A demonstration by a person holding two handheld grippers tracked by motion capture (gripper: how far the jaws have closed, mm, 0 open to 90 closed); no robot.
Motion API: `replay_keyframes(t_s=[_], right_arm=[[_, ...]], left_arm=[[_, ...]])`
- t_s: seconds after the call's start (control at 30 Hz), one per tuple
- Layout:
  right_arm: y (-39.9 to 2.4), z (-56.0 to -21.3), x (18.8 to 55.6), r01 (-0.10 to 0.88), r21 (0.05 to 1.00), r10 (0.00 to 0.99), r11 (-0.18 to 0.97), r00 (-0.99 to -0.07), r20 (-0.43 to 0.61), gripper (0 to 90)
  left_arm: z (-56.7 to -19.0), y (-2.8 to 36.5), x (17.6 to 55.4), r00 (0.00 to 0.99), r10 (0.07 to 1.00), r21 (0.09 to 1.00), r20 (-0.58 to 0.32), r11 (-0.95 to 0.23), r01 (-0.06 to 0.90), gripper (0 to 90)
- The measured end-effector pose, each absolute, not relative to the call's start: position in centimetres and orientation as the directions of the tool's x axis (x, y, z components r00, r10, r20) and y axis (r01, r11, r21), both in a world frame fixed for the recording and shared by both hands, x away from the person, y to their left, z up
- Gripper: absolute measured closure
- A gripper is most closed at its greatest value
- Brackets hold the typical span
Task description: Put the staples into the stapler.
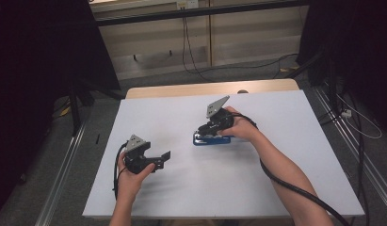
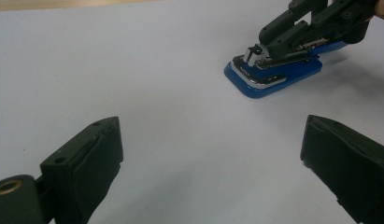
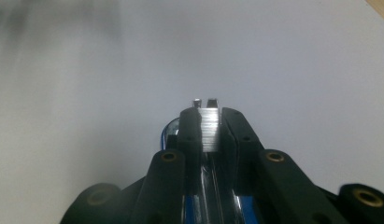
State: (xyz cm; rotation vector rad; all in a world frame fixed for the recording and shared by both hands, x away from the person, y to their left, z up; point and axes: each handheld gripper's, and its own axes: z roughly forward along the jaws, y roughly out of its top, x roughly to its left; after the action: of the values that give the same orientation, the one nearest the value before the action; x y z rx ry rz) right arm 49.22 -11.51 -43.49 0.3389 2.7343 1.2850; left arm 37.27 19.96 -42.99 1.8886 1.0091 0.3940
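A blue stapler (image 1: 212,140) lies on the white table top (image 1: 276,155), a little right of centre. My right gripper (image 1: 205,131) sits low over it, pointing left. In the right gripper view, the right gripper (image 3: 209,114) is shut on a silver strip of staples (image 3: 209,130), directly above the stapler's metal channel (image 3: 213,196). The left gripper view shows the stapler (image 2: 273,77) with its chrome front end and the right gripper (image 2: 311,28) on top of it. My left gripper (image 1: 162,159) is at the front left, open and holding nothing, aimed at the stapler.
A wooden table edge (image 1: 205,88) runs along the far side. Beyond it are a floor with cables (image 1: 191,61) and dark curtains on both sides. Metal rails (image 1: 64,160) flank the table.
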Motion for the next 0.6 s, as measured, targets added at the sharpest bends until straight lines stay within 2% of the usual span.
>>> replay_keyframes(t_s=[0.3, 0.6], right_arm=[[-11.09, -43.52, 49.22, 0.157, 0.772, 0.246, 0.616, -0.969, 0.001, 74.7], [-11.60, -42.60, 48.92, 0.180, 0.799, 0.285, 0.573, -0.959, 0.012, 62.2]], left_arm=[[-42.92, 20.15, 37.25, 0.606, 0.783, 0.847, -0.141, -0.222, 0.484, 6.1], [-42.90, 20.03, 37.18, 0.605, 0.783, 0.849, -0.145, -0.216, 0.482, 6.1]])
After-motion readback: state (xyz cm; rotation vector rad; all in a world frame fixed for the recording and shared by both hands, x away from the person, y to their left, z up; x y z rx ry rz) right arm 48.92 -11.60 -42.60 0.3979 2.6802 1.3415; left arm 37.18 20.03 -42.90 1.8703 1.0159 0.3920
